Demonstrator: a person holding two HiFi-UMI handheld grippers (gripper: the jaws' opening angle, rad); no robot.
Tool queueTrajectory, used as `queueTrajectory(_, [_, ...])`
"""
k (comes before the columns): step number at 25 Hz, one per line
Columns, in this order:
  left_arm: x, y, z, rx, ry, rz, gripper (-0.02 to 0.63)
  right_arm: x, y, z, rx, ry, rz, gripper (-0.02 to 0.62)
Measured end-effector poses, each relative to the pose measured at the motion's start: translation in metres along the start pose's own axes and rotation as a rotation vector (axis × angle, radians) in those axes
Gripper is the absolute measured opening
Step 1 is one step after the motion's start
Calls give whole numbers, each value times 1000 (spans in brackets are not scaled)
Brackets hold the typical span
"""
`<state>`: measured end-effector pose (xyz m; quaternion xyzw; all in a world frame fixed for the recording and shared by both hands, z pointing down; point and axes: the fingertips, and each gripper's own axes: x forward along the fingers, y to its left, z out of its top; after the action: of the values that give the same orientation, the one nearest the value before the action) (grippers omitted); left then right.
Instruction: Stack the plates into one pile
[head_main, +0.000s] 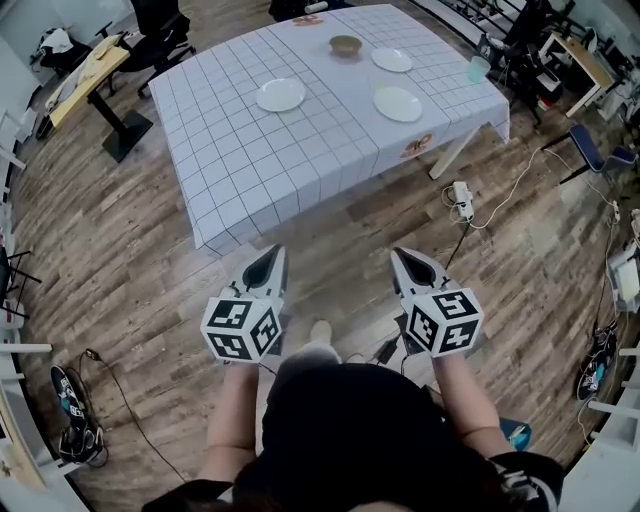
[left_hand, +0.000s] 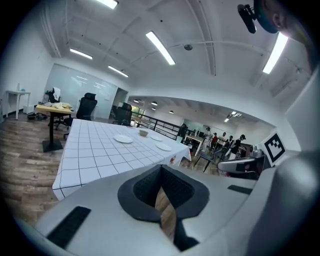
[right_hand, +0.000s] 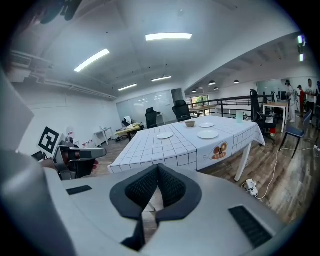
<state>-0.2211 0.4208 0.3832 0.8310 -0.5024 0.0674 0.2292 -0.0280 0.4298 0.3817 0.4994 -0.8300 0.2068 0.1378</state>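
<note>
We stand well back from the desk (head_main: 250, 170), which lies at our 12 o'clock with a white gridded cover, and that gap seems to explain how both tools are carried: low, side by side, and tipped slightly down toward the wooden floor (head_main: 120, 250), with nothing near enough to work on. The left gripper (head_main: 272, 258), at our 11 o'clock, has its fingers (left_hand: 146, 192) pressed together on nothing, and only floorboards show past the tips. The right gripper (head_main: 402, 260), at our 1 o'clock, has its fingers (right_hand: 172, 187) closed and empty in the same way. We take this shut, idle carry for a resting stance before the approach, since no plate can be taken until we come up to the desk's edge. The task's things lie spread out on the desk, none touching another, so we judge the pile not yet begun. Reading from the desk's middle, the first plate (head_main: 280, 95) sits at 9 o'clock, a brown bowl (head_main: 346, 45) at 12 o'clock, the second plate (head_main: 392, 60) at 1 o'clock and the third plate (head_main: 398, 103) at 3 o'clock. A pale cup (head_main: 478, 70) stands at 2 o'clock by the corner. Counted, we have two grippers, one desk, three white plates, one bowl and one cup.
</note>
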Motion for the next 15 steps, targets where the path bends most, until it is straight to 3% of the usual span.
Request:
queueTrajectory(8, [17,28,10,-55,16,-64,28,42,13,13,2,7,9,17])
queueTrajectory(15, [32,51,13,-9,38,-13,28,65,22,17,-3,22,21,17])
